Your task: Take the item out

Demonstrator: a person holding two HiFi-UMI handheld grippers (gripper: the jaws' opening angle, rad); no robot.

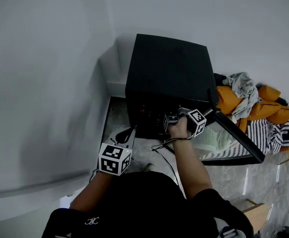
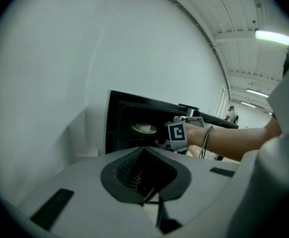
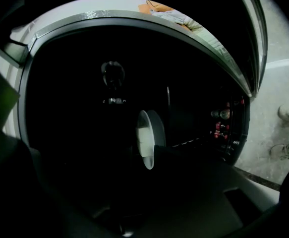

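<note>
My black short-sleeved top (image 1: 134, 202) bears a small white emblem (image 1: 91, 221) at seven o'clock. A dark cord (image 2: 206, 140) rings my right wrist. My left claw (image 1: 129, 134) carries a white, black-marked cube (image 1: 115, 158), and my right claw (image 1: 169, 119) carries a twin cube (image 1: 198, 122).

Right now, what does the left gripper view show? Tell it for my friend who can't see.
A black oven stands open by a white wall, a white dish inside. The right gripper reaches in from the right, on a bare arm. The left gripper, empty, fills the bottom.
</note>
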